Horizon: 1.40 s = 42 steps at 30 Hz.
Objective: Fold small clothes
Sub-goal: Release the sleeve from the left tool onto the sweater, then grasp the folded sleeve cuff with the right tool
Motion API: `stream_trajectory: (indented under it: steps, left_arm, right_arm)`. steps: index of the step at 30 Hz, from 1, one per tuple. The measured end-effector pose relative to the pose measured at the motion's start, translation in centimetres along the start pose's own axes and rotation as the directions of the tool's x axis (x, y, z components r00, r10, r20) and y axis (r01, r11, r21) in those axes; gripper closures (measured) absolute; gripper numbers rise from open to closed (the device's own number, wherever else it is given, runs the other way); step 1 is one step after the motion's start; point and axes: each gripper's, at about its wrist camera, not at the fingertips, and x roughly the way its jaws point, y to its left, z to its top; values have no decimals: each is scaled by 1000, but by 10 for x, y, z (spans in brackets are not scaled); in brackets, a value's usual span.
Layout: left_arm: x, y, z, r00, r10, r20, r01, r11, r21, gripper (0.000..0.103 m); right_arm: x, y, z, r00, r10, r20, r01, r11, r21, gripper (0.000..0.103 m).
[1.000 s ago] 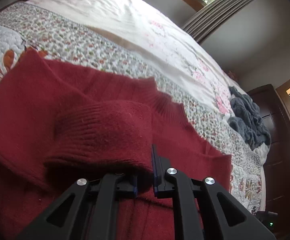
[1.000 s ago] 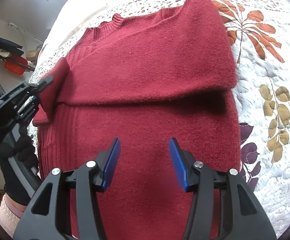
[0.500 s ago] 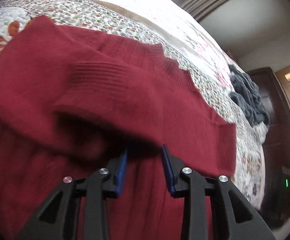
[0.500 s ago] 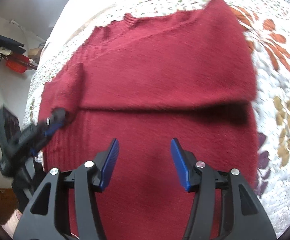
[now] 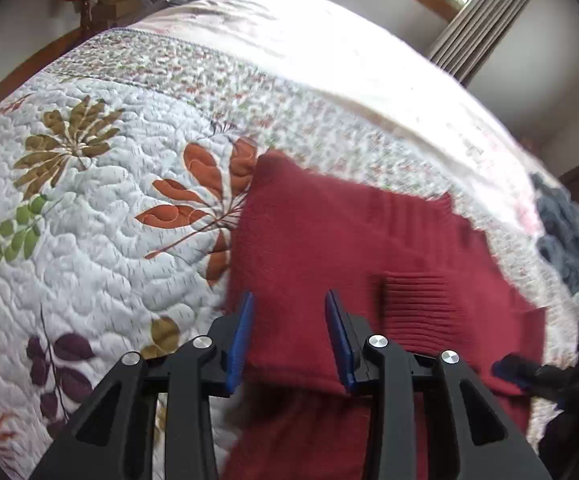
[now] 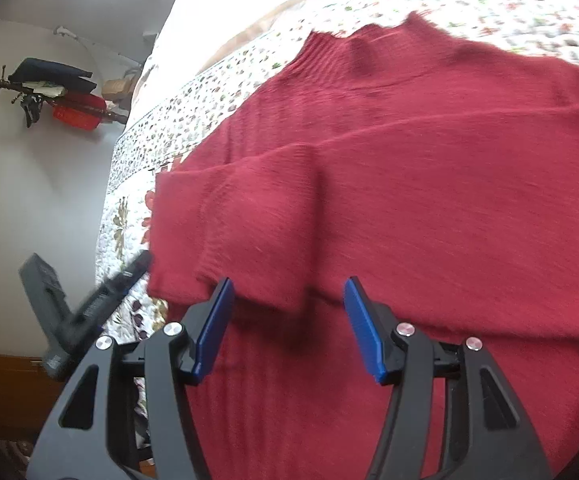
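— Lying where, the red sweater?
— On the bed's floral quilt, sleeves folded across its body.
— Left tongs?
— Spread apart, empty, over its folded edge.
— Right tongs?
— Likewise gaping, gripping nothing, above the sweater.

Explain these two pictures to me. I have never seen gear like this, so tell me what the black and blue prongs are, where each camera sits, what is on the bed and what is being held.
No robot here: a person holds a two-finger tool in each hand, each with a wide-angle camera looking along its fingers. The black arms with blue pads are those fingers. One picture comes from the left gripper, the other from the right gripper. Each view also catches the other tool at its edge. A red sweater lies on a flower-patterned quilt, its sleeves folded across its body. A grey knitted garment lies farther off. Both grippers are open over the sweater's folded edge, holding nothing.
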Motion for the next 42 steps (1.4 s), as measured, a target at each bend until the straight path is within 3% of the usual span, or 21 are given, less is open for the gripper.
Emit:
stream_trajectory:
  steps: [5,8,10,13,19,24,30,37,40,42]
  left_arm:
    - [16,2,-6,999,32,-33,-31,999,30,66]
    - [21,5,-8,999,34,-32,-33,998,52,66]
    - [23,8,-7,999,23,-35,-22,999,46,66]
    - [18,10,-2,999,2,-36,-1,1000,23,67]
    - [-15,-5,6,998,-53,44,52,998,21,67]
    - [-23,-39,7,987,-151,63,146,986,74,66]
    - [17,-65,0,991,-134,-26,136,986,101,67]
    - [44,-56,-8,989,-123,-81,129,989,70,67]
    - [41,-57,-6,988,-124,-87,130,989,67,67]
    - [34,-57,-3,987,-134,-84,139,989,55,67]
  right_arm:
    - [31,5,11,998,5,-59,-3,999,36,46]
    - [42,4,8,997,-9,-78,13,999,45,57]
    - [43,4,8,997,-23,-70,25,999,33,75]
    - [38,5,8,998,-11,-59,12,1000,22,87]
    - [1,3,11,1000,21,8,-21,1000,10,88]
    - [-26,-3,14,997,-42,72,43,999,-12,88]
    - [-17,-32,12,995,-91,52,89,995,46,88]
    - [8,-50,6,995,-102,14,101,992,81,85]
    - [-4,-47,6,993,-117,23,115,991,72,73]
    - [-18,-39,5,986,-157,52,154,987,50,72]
